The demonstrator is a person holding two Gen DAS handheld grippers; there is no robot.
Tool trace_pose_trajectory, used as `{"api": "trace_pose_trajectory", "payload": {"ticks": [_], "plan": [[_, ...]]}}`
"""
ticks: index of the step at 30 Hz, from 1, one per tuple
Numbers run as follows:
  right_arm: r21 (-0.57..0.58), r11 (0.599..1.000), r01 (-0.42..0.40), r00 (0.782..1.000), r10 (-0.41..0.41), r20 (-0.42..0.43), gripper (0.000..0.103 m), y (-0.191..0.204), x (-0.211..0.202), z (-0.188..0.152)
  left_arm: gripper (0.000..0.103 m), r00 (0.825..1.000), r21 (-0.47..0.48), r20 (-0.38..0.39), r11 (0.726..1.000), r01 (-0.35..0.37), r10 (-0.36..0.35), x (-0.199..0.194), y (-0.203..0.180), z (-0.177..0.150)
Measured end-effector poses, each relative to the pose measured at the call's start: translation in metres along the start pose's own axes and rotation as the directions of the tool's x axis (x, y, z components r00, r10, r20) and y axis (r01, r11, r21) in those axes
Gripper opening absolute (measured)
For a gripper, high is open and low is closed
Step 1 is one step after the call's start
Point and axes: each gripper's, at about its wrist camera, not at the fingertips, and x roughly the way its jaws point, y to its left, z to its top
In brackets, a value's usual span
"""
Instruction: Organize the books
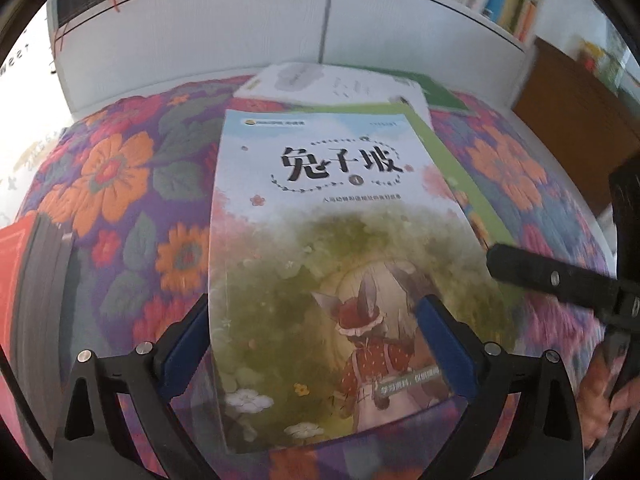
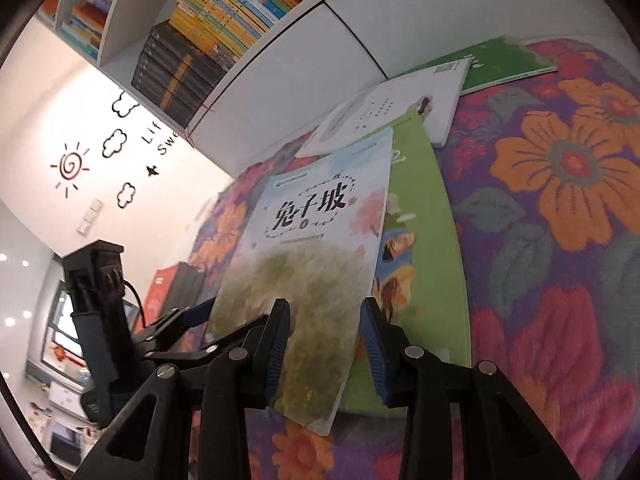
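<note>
Left gripper: my jaws gape around the book.
Right gripper: wide too, straddling its raised edge, gripping nothing.

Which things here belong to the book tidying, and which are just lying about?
Job in hand:
- rabbit-cover book, between both tools
- light green book beneath it
- white book
- dark green book
- left tool
- right tool

Lying about:
- floral tablecloth
- shelved books
- wall stickers
</note>
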Motion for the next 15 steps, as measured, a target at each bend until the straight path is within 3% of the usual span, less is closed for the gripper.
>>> {"api": "trace_pose_trajectory", "payload": {"ticks": [7, 9, 11, 13, 15], "plan": [[0.061, 0.998, 0.010, 0.994, -0.003, -0.110, 0.037, 0.007, -0.030, -0.045, 0.097, 0.992, 0.061, -0.098, 0.994, 0.091, -0.085, -0.038, -0.021, -0.062], [0.079, 0.997, 0.000, 0.973, 0.018, -0.232, 0.036, 0.010, -0.033, -0.064, 0.095, 0.985, 0.085, -0.116, 0.987, 0.136, -0.126, -0.048, -0.023, -0.075], [0.101, 0.995, -0.010, 0.959, 0.038, -0.282, 0.036, 0.009, -0.042, -0.075, 0.091, 0.983, 0.097, -0.130, 0.985, 0.145, -0.132, -0.053, -0.021, -0.080], [0.115, 0.993, -0.018, 0.954, 0.052, -0.296, 0.035, 0.004, -0.045, -0.072, 0.081, 0.979, 0.058, -0.138, 0.986, 0.157, -0.148, -0.050, -0.010, -0.075], [0.193, 0.979, -0.067, 0.951, 0.121, -0.283, 0.033, -0.013, -0.039, -0.065, 0.055, 0.981, -0.007, -0.120, 0.988, 0.153, -0.153, -0.046, 0.004, -0.064]]}}
